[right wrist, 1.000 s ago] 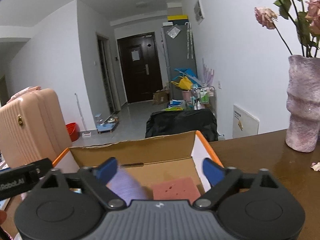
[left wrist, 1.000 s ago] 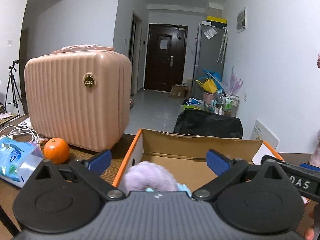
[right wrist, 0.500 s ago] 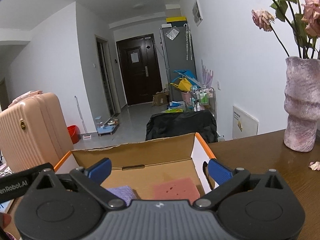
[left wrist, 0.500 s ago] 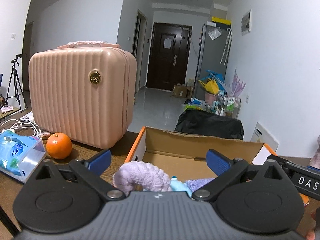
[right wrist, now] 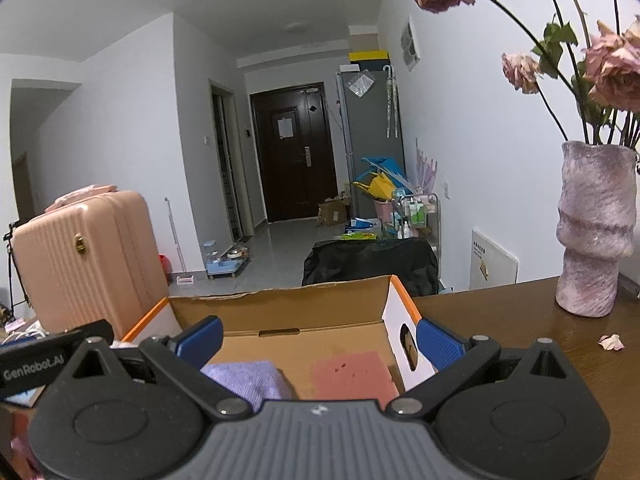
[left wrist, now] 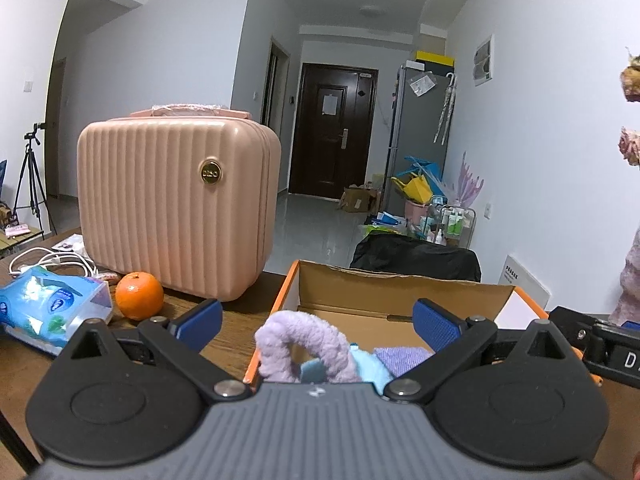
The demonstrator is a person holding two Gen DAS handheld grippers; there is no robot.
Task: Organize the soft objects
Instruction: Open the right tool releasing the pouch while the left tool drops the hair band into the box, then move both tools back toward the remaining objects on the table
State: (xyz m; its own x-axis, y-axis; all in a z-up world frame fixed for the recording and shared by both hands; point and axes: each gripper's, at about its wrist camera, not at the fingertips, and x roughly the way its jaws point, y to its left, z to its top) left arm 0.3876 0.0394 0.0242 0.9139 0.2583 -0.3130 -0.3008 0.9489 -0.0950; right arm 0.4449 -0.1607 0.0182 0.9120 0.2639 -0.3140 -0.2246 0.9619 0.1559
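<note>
An open cardboard box (left wrist: 400,292) with orange edges stands on the wooden table. A fluffy lilac loop (left wrist: 304,344) rests at its near left rim, beside a light blue soft item (left wrist: 370,366) and a folded purple cloth (left wrist: 402,358). My left gripper (left wrist: 316,324) is open and empty, just in front of and above these. In the right wrist view the box (right wrist: 280,312) holds the purple cloth (right wrist: 248,380) and a pink sponge (right wrist: 352,374). My right gripper (right wrist: 318,340) is open and empty above the box's near side.
A pink ribbed case (left wrist: 176,204) stands left of the box, with an orange (left wrist: 139,296), a blue wipes pack (left wrist: 48,308) and white cables (left wrist: 48,260) nearby. A purple vase (right wrist: 596,228) with dried roses stands right on the table (right wrist: 500,320); a petal (right wrist: 611,342) lies near it.
Both grippers have pulled back and risen from the box. The lilac loop and purple cloth now lie free in the box, more in view than before.
</note>
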